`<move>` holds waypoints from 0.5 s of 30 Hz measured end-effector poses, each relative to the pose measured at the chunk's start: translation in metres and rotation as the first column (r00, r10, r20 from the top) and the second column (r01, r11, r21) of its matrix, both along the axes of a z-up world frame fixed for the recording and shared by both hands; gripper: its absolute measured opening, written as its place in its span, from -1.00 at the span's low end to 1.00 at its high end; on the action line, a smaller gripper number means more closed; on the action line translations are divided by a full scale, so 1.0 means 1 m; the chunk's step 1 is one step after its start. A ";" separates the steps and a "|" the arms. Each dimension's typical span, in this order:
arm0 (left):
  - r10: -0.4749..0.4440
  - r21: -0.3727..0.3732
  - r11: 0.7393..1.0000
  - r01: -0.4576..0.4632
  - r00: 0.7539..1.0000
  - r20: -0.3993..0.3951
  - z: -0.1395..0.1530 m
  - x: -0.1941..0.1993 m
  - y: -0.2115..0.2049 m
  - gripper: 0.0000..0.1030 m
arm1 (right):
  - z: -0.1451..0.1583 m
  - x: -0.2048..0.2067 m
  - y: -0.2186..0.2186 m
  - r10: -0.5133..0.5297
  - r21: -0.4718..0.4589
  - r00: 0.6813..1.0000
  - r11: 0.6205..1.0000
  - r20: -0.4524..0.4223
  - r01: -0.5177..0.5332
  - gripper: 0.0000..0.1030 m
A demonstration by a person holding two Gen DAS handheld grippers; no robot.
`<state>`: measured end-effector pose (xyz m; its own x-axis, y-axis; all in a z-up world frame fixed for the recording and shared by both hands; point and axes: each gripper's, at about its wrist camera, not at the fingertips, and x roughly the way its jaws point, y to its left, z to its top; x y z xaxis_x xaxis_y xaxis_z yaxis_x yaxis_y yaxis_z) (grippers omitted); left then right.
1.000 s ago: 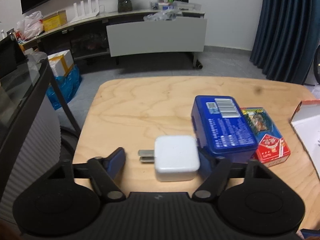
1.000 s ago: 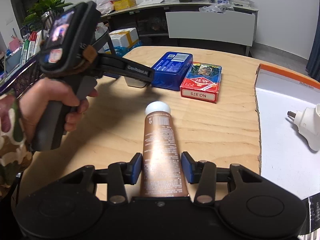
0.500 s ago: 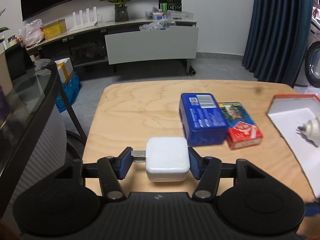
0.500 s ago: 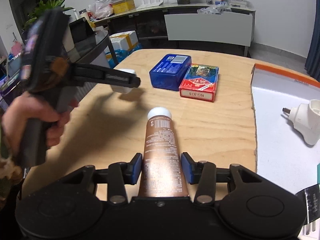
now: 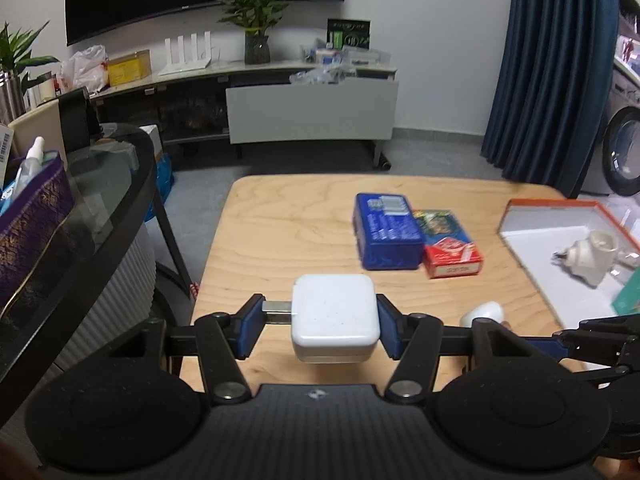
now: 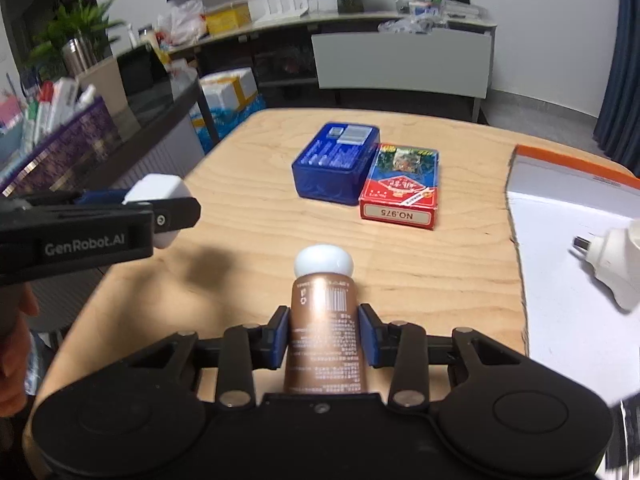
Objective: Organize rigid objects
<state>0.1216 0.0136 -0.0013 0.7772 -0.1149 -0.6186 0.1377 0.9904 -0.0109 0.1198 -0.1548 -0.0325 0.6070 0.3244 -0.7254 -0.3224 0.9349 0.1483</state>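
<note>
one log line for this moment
left gripper: shut on white charger, lifted | right gripper: shut on brown tube | tray: white plug adapter

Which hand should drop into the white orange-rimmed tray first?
Probably right: the right gripper, shut on the brown tube, sits beside the tray; the left gripper with the white square charger is farther away.

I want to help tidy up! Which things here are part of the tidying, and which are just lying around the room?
Part of the tidying:
white charger, held in the left gripper
brown tube, held in the right gripper
blue tin
red card box
white box with a plug adapter

Just lying around:
potted plant
blue curtain
shelf clutter
</note>
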 end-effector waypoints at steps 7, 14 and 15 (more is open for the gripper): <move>-0.031 -0.025 0.999 0.032 0.998 0.057 0.024 -0.024 -0.021 0.14 | 0.055 -0.040 -0.033 -0.042 0.087 0.989 0.996 0.145 0.029 -0.14; -0.109 -0.038 0.993 0.113 0.990 0.090 0.044 -0.039 -0.069 0.14 | 0.111 -0.070 -0.090 -0.131 0.131 0.952 0.987 0.276 0.097 -0.14; -0.122 -0.046 0.991 0.126 0.989 0.090 0.046 -0.041 -0.077 0.14 | 0.118 -0.073 -0.100 -0.149 0.135 0.945 0.984 0.290 0.113 -0.14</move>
